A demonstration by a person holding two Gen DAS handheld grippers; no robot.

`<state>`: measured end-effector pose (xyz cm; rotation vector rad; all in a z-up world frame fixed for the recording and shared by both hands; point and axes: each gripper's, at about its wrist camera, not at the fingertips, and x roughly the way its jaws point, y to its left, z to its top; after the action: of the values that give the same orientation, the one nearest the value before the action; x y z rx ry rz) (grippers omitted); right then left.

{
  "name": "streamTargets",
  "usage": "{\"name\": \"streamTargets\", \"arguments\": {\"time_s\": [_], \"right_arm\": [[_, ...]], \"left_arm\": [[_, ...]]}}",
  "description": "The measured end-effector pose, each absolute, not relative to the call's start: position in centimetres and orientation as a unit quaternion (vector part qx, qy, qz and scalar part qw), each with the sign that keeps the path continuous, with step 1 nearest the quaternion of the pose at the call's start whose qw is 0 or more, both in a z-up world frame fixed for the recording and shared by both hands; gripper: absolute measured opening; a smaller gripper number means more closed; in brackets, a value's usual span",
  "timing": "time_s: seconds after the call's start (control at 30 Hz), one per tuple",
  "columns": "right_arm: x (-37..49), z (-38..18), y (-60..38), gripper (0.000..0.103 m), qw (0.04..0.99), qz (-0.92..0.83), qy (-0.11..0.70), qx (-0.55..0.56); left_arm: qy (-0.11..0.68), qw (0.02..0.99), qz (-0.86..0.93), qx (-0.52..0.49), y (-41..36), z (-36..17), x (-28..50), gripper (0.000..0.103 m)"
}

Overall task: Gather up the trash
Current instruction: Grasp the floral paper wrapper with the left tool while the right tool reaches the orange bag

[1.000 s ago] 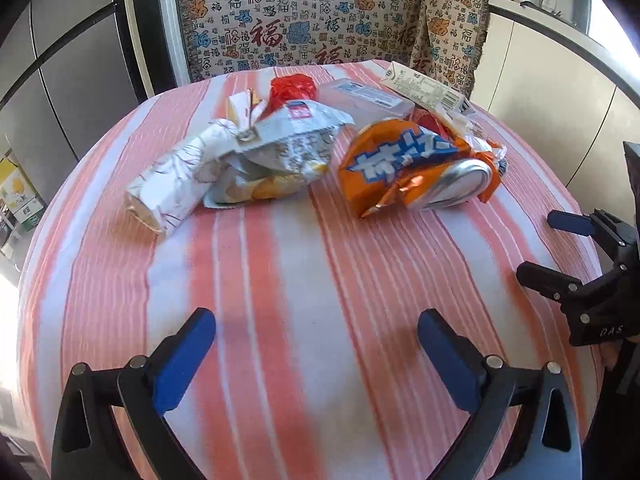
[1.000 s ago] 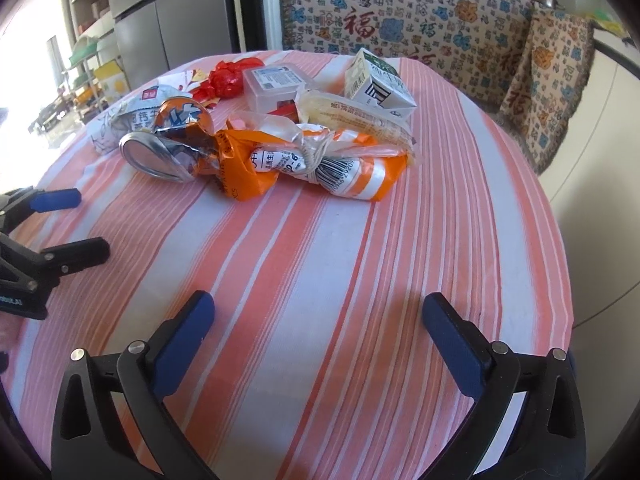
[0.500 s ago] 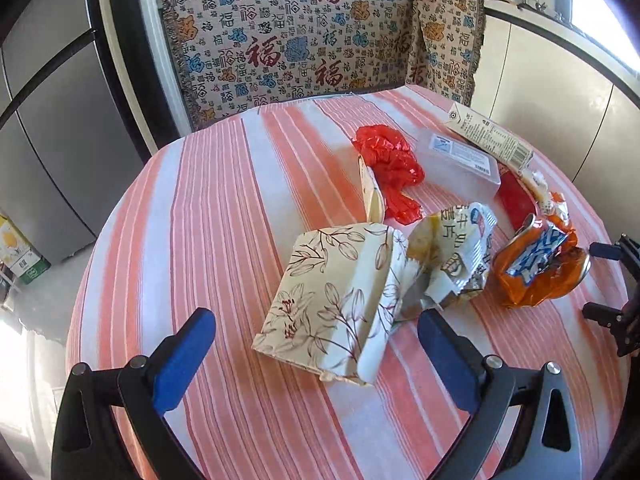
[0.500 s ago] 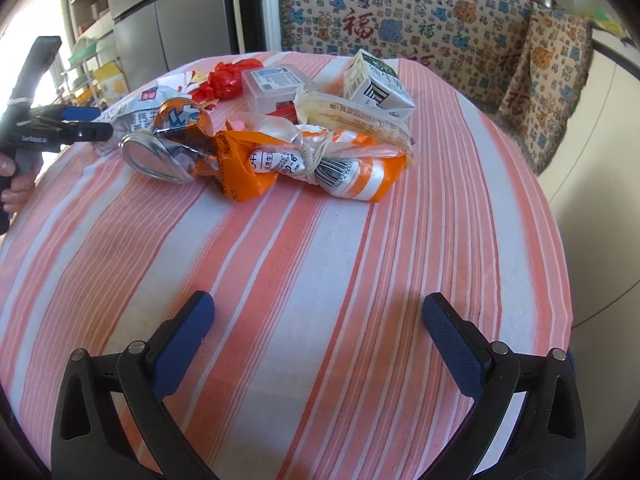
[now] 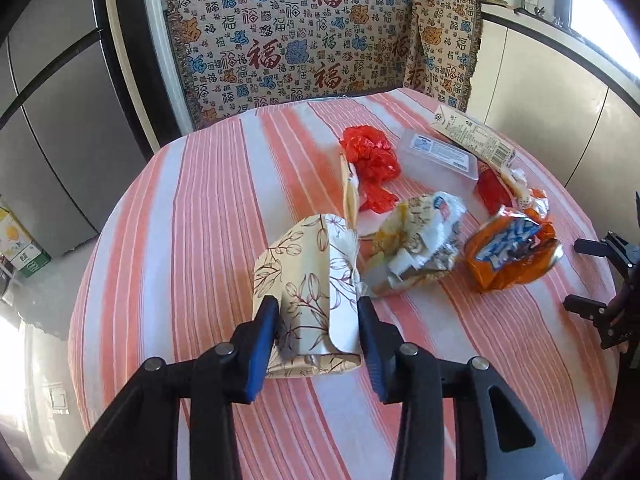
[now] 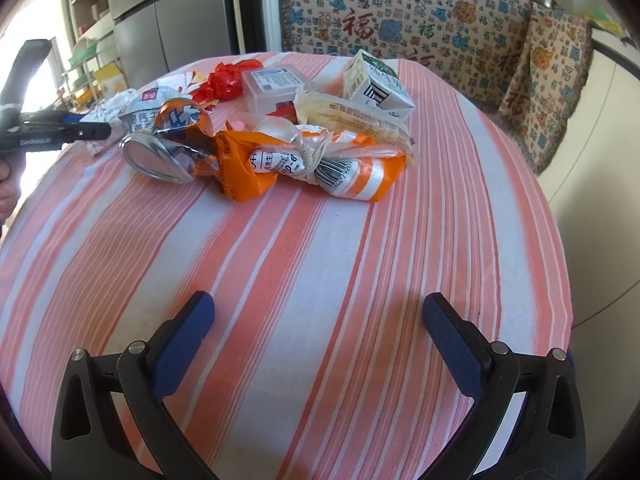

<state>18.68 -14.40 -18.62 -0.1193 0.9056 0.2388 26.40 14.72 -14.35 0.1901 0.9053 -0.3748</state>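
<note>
A cream paper pack with a flower print [image 5: 308, 264] lies on the striped tablecloth [image 6: 320, 260]. My left gripper [image 5: 318, 336] is closing on its near end, and both blue pads touch its sides. Past it lie a crumpled white wrapper [image 5: 420, 240], an orange snack bag [image 5: 508, 252], a red plastic bag [image 5: 372, 160] and a clear plastic box [image 5: 440, 160]. My right gripper [image 6: 318, 332] stands open over bare cloth, well short of a tied orange-and-white bag [image 6: 320, 164] and a milk carton [image 6: 376, 84]. The left gripper [image 6: 94, 125] shows at the left edge of the right wrist view.
The table is round and its edge drops off on all sides. A bench covered in patterned cloth [image 5: 300, 52] stands behind it. A grey fridge [image 5: 48, 120] is at the left and pale cabinets [image 5: 540, 80] at the right. A hand [image 6: 6, 196] holds the left gripper.
My left gripper has swung left from the orange bag to the flower-print pack, and its jaws have come in from wide open onto the pack. The right gripper has kept still.
</note>
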Motion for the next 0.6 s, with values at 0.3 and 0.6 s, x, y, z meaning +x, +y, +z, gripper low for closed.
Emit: {"name": "streamTargets", "arguments": {"time_s": [0.3,0.6], "right_arm": [[18.8,-18.6,-14.4,0.102,0.891,0.115,0.436,-0.057],[18.7,-18.6,-14.4,0.102,0.891,0.114,0.436,-0.057]], "left_arm": [[0.433,0.885,-0.145,0.087,11.3,-14.7,17.3,0.043],[0.416,0.901,-0.107,0.062,11.2,-16.2,16.3,0.069]]}}
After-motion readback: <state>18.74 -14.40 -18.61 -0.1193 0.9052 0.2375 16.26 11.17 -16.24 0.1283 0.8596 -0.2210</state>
